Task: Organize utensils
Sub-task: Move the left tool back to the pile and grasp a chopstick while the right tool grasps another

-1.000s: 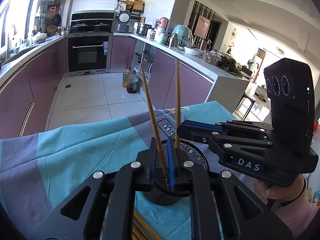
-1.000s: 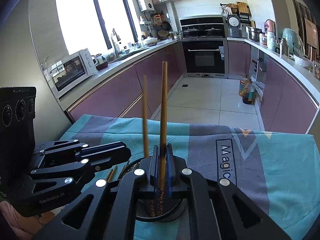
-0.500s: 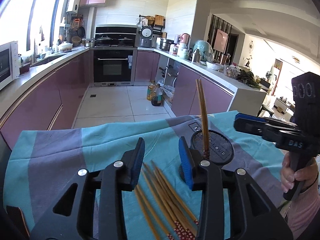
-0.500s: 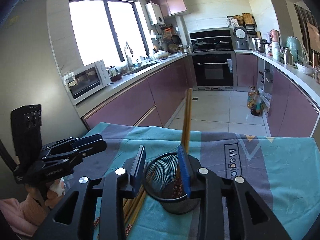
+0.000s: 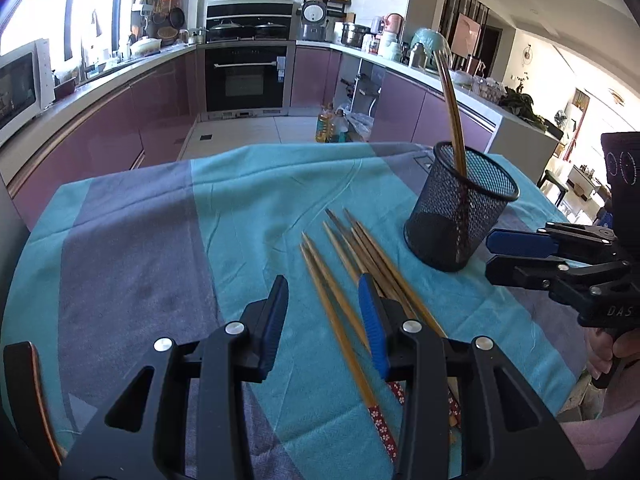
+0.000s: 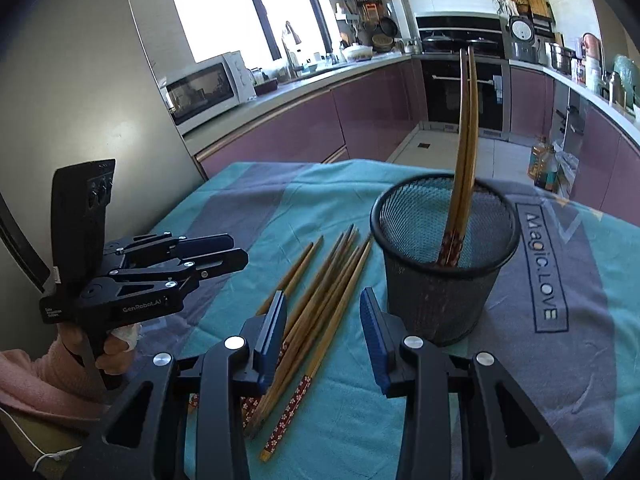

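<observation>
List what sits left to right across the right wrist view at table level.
left gripper held in a hand → loose chopsticks flat on the cloth → black mesh cup with two chopsticks standing in it → "Magic LOVE" print on the cloth.

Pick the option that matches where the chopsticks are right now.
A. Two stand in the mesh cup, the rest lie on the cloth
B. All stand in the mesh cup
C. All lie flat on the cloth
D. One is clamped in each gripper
A: two chopsticks stand in the mesh cup, the other chopsticks lie loose on the cloth beside it.
</observation>
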Tool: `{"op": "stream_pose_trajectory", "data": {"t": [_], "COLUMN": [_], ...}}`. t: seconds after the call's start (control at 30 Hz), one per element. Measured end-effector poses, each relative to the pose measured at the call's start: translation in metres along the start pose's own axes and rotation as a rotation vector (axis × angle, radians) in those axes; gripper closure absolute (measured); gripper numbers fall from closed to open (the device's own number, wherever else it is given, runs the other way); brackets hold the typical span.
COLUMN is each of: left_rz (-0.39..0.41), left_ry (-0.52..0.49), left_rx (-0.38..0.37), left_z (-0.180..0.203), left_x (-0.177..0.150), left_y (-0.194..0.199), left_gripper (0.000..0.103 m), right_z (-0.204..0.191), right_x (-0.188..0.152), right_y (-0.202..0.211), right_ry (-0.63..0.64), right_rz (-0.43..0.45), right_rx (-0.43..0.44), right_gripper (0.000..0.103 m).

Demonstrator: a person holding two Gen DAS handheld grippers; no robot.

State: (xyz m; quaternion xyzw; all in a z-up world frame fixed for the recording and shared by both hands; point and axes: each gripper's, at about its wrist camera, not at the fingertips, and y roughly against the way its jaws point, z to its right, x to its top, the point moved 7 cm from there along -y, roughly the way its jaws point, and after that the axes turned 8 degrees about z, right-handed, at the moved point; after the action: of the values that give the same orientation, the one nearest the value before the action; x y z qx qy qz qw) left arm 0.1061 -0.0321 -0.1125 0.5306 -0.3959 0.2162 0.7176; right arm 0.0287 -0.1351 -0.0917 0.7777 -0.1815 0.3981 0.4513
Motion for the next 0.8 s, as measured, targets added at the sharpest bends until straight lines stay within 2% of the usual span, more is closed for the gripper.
{"op": "stream_pose_trajectory", "data": {"t": [0.27, 0.47, 0.8], "left_rz": [-0.108, -0.145, -0.154], "left_ry": [-0.032, -0.035, -0.056], "left_rx": [0.005, 0.013, 0.031], "left_z": [0.019, 0.019, 0.018], "left_x": [-0.041, -0.051, -0.050], "left_y": [-0.027, -0.039, -0.052], "left_gripper": [0.067, 0.069, 0.073], "right_z": [0.003, 0.005, 0.005], "right_x": [-0.025, -0.027, -0.027], "right_y": [-0.031, -0.043, -0.055], "right_ry": [-0.010, 0.002, 0.028], "right_rz": [-0.090, -0.105, -0.116], "right_rx": [-0.059, -0.096, -0.150], "right_gripper": [0.067, 0.069, 0.076]}}
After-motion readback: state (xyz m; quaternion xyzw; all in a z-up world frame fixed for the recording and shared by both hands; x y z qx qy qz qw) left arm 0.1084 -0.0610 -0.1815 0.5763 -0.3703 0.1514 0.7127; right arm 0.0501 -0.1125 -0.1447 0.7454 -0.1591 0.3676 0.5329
